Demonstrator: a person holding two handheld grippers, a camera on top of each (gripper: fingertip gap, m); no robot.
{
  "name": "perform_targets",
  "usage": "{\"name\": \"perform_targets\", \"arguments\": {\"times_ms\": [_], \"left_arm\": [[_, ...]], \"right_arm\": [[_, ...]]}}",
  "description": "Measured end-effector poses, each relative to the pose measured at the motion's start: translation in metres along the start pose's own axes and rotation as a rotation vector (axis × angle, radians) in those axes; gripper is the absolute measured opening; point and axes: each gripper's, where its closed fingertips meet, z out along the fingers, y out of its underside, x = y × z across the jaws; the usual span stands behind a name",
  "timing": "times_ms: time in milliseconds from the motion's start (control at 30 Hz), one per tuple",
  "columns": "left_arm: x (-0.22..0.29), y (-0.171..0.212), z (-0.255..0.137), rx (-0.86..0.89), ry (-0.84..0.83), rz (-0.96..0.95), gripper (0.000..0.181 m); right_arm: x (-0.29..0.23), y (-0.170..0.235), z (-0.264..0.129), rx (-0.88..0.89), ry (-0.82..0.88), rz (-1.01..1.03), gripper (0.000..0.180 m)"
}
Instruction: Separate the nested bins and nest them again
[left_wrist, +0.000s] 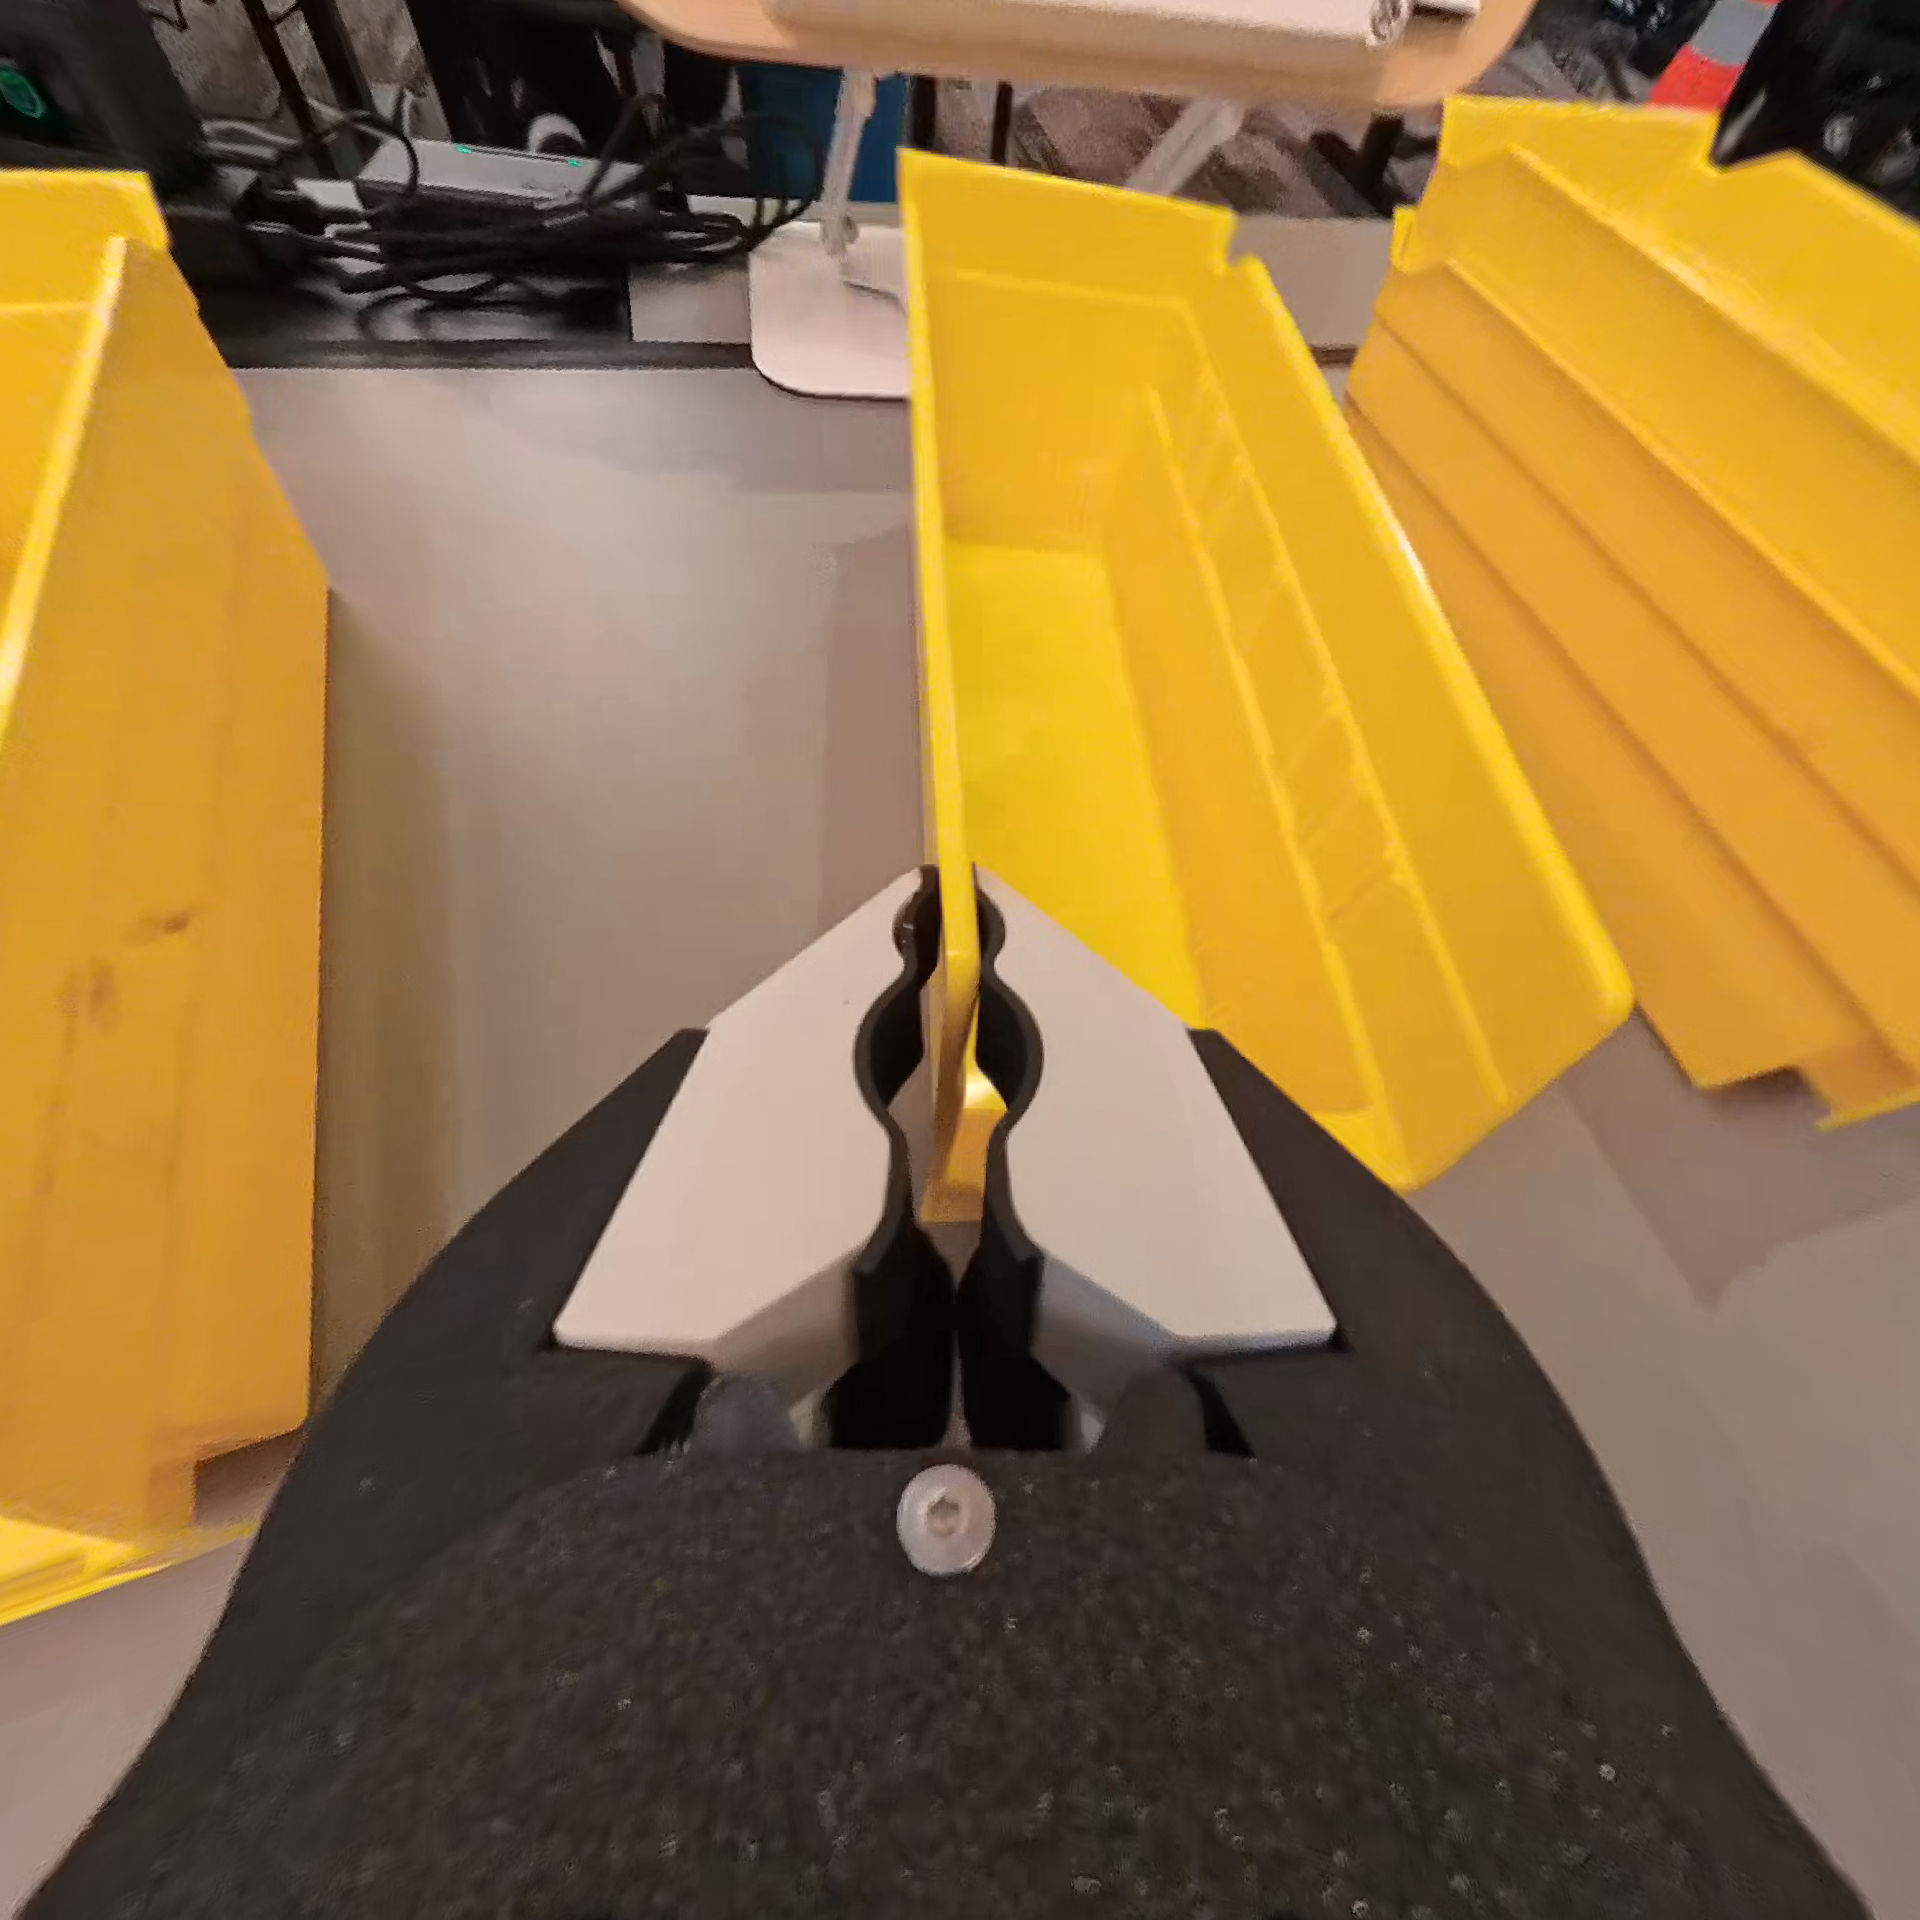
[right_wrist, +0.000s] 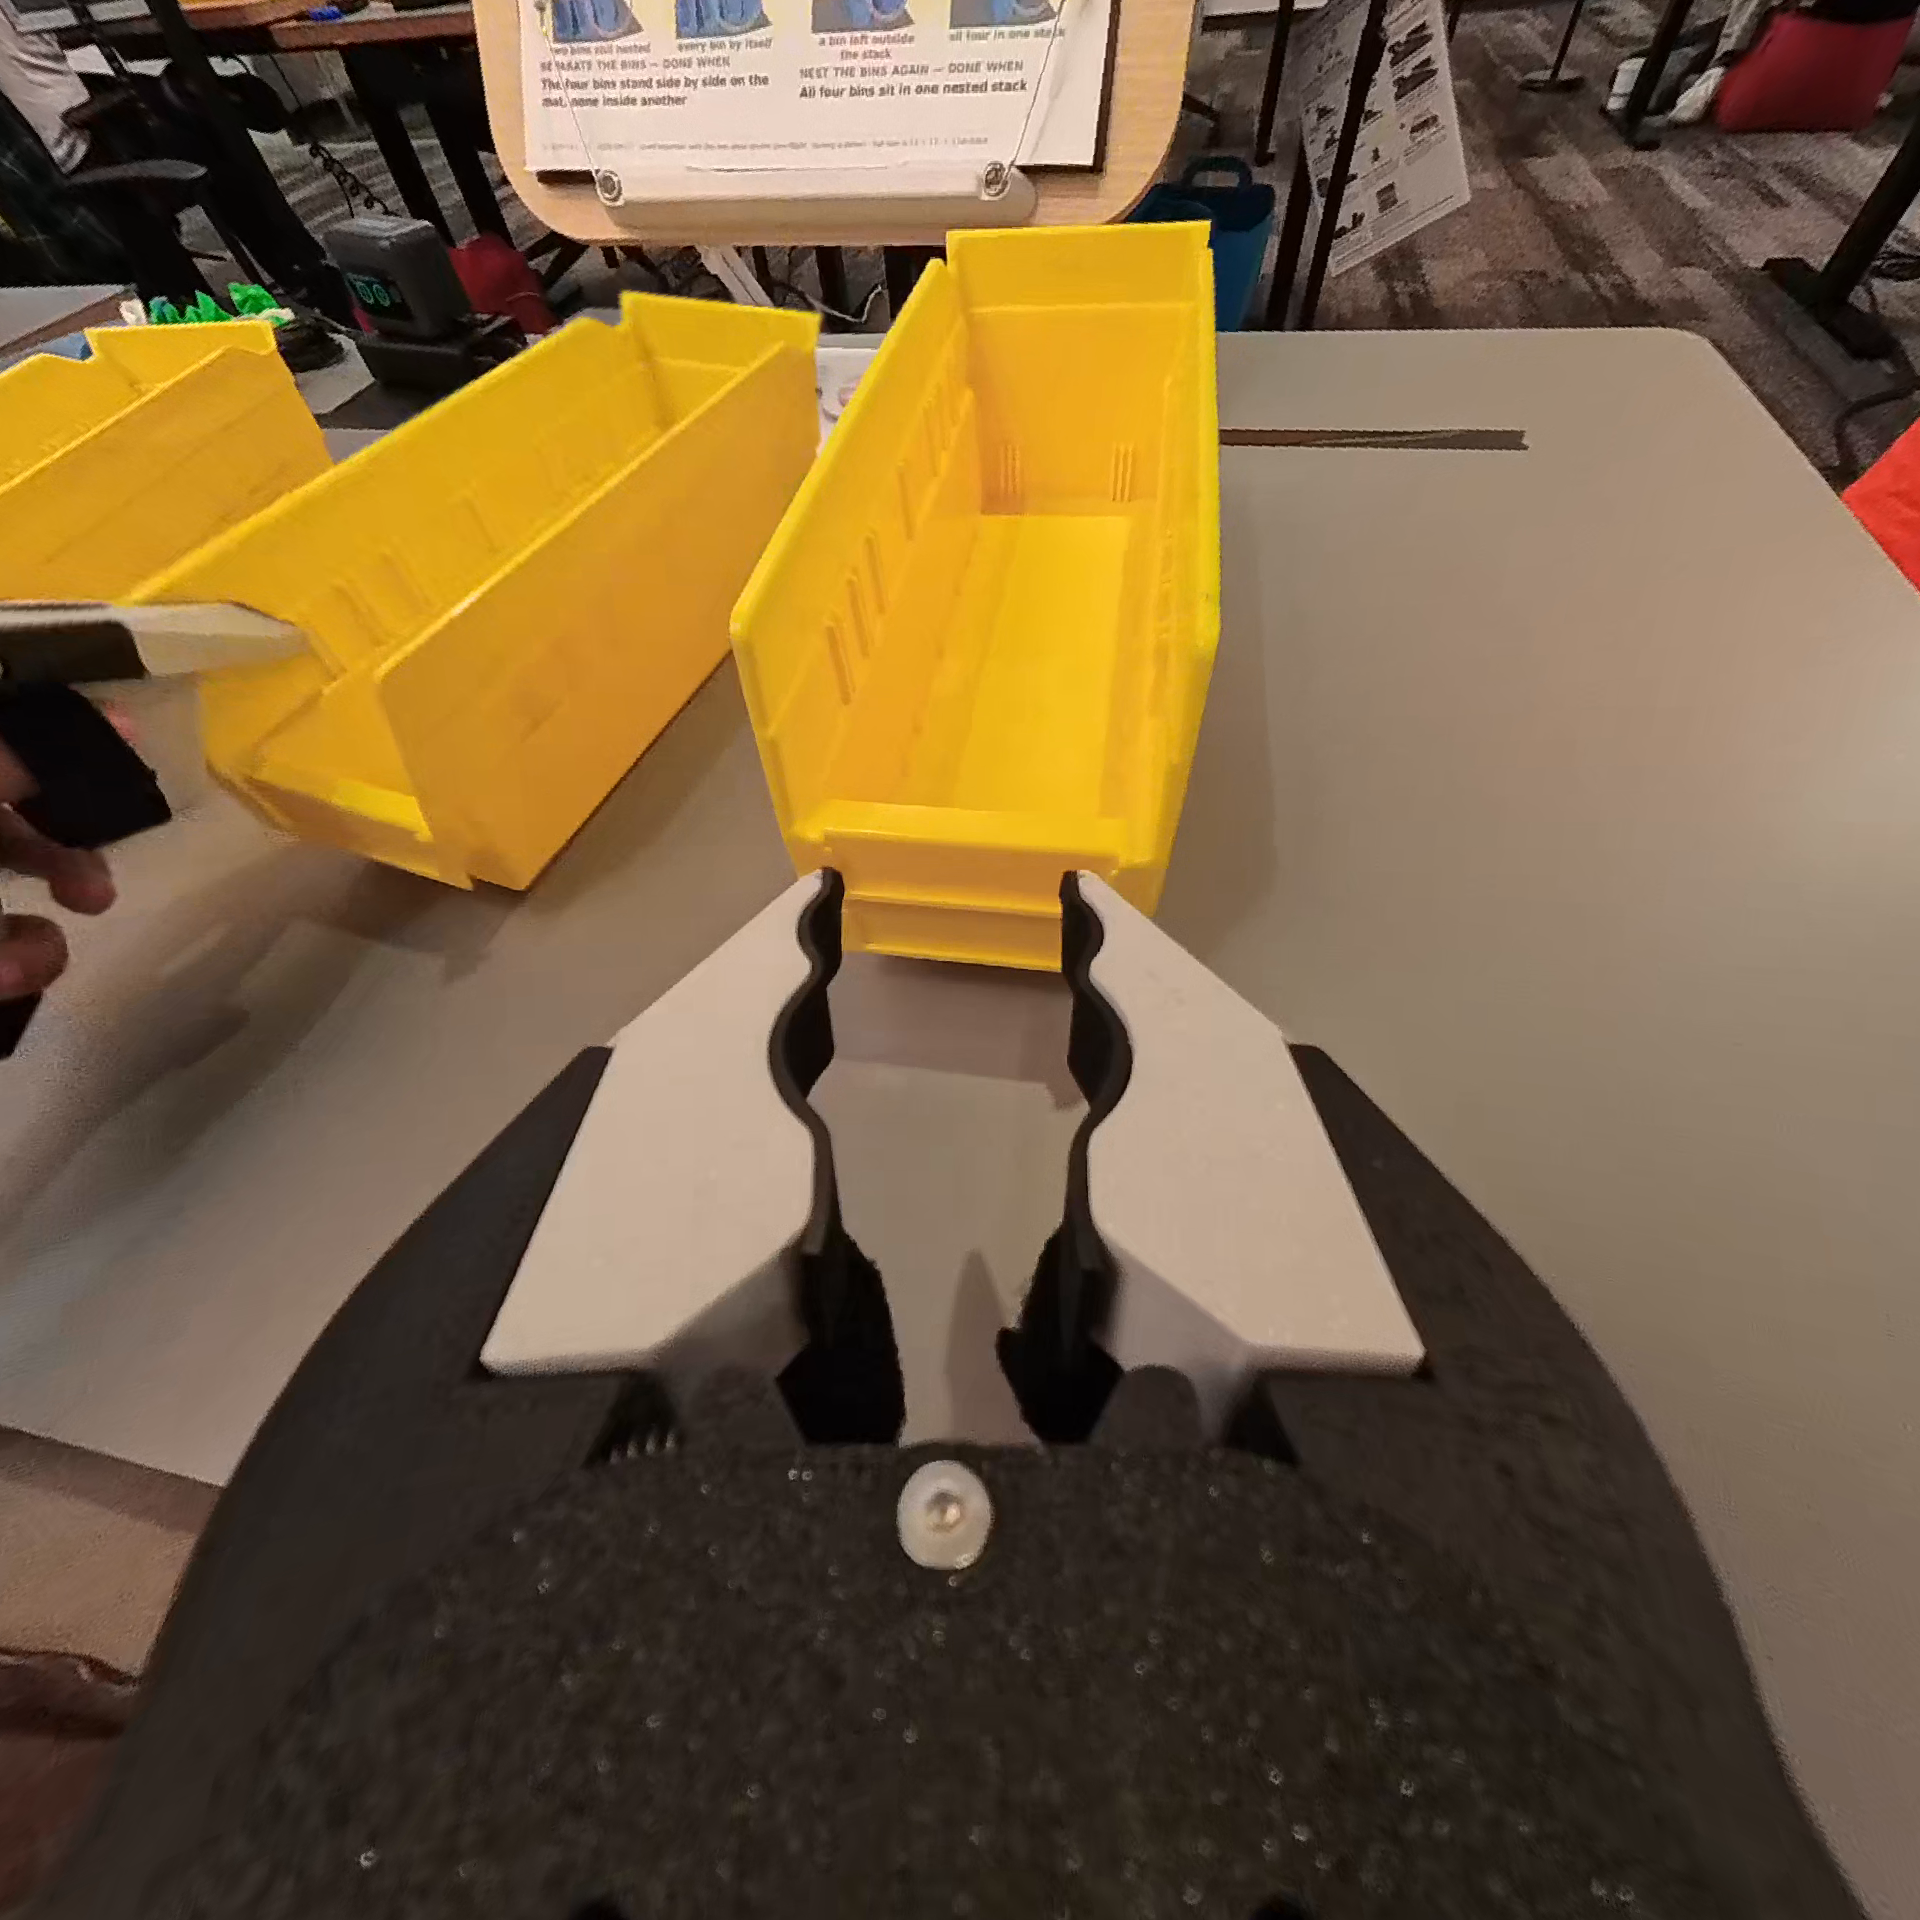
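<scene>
Several long yellow bins lie on the grey table (right_wrist: 1507, 831). My left gripper (left_wrist: 951, 883) is shut on the thin side wall of the middle bin (left_wrist: 1143, 727), which is tilted. The right wrist view shows that gripper's finger (right_wrist: 208, 634) on the same bin (right_wrist: 499, 623). Another bin (left_wrist: 135, 831) lies to the left of it. A nested stack (left_wrist: 1662, 520) lies to its right. My right gripper (right_wrist: 948, 883) is open at the near end of that stack (right_wrist: 997, 623). Its fingertips stand on either side of the stack's front lip (right_wrist: 951, 925).
A wooden stand with a printed sheet (right_wrist: 821, 104) stands behind the bins. Cables and a dark device (left_wrist: 468, 208) lie at the table's far edge, next to a white base (left_wrist: 831, 322). A person's hand (right_wrist: 42, 883) is at the left. A dark tape strip (right_wrist: 1371, 438) marks the table.
</scene>
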Motion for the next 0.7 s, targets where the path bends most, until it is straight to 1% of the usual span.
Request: {"name": "perform_targets", "arguments": {"times_ms": [67,200,267,367,433,533,600,700], "left_arm": [[0.001,-0.013,-0.001,0.027,0.0,-0.052,0.0],[0.003,-0.055,-0.017,0.14,-0.02,-0.153,0.0],[0.007,-0.072,-0.024,0.189,-0.035,-0.156,0.0],[0.024,-0.097,-0.035,0.251,-0.014,-0.197,0.0],[0.047,-0.116,-0.044,0.301,0.002,-0.199,0.0],[0.095,-0.134,-0.05,0.348,0.069,-0.24,0.0],[0.127,-0.138,-0.05,0.356,0.103,-0.272,0.0],[0.162,-0.134,-0.048,0.363,0.077,-0.296,0.0]], "right_arm": [[0.001,0.0,0.0,-0.002,0.002,0.0,0.042],[0.006,-0.002,0.0,0.002,0.002,0.022,0.041],[0.009,-0.002,0.0,0.004,0.006,0.03,0.041],[0.013,-0.004,0.0,0.009,0.01,0.038,0.041],[0.019,-0.007,-0.002,0.019,0.028,0.037,0.04],[0.031,-0.012,-0.005,0.041,0.06,0.052,0.04],[0.039,-0.016,-0.009,0.06,0.081,0.073,0.04],[0.052,-0.02,-0.013,0.085,0.117,0.097,0.039]]}}
